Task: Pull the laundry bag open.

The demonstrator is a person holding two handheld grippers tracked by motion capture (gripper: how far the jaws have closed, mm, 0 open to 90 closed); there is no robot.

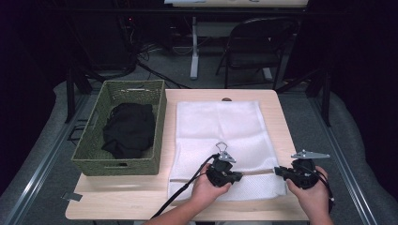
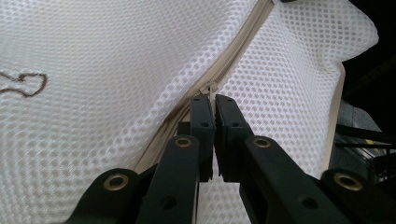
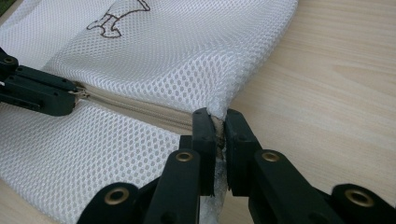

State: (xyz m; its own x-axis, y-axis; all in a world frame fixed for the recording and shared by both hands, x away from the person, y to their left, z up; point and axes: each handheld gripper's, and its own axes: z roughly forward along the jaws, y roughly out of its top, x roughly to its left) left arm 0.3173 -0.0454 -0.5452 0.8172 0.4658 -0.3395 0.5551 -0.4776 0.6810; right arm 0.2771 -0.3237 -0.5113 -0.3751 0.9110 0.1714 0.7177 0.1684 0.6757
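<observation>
A white mesh bag [image 1: 220, 126] lies flat on the wooden table [image 1: 117, 197], with a beige zipper [image 1: 258, 173] running across its near end. My left gripper [image 1: 239, 176] is shut on the zipper pull [image 2: 208, 88]; in the left gripper view its jaws [image 2: 215, 100] are pressed together around it. My right gripper [image 1: 278, 171] is shut on the bag's right edge at the zipper's end, where the mesh [image 3: 177, 51] bunches between the jaws [image 3: 217, 116]. The right gripper view also shows the left gripper [image 3: 72, 99] farther along the zipper [image 3: 135, 105].
A green woven basket [image 1: 162, 122] holding a black garment [image 1: 129, 129] stands left of the bag. Bare table [image 3: 327, 93] lies to the bag's right. A folding chair [image 1: 256, 47] and cables are on the floor beyond the table.
</observation>
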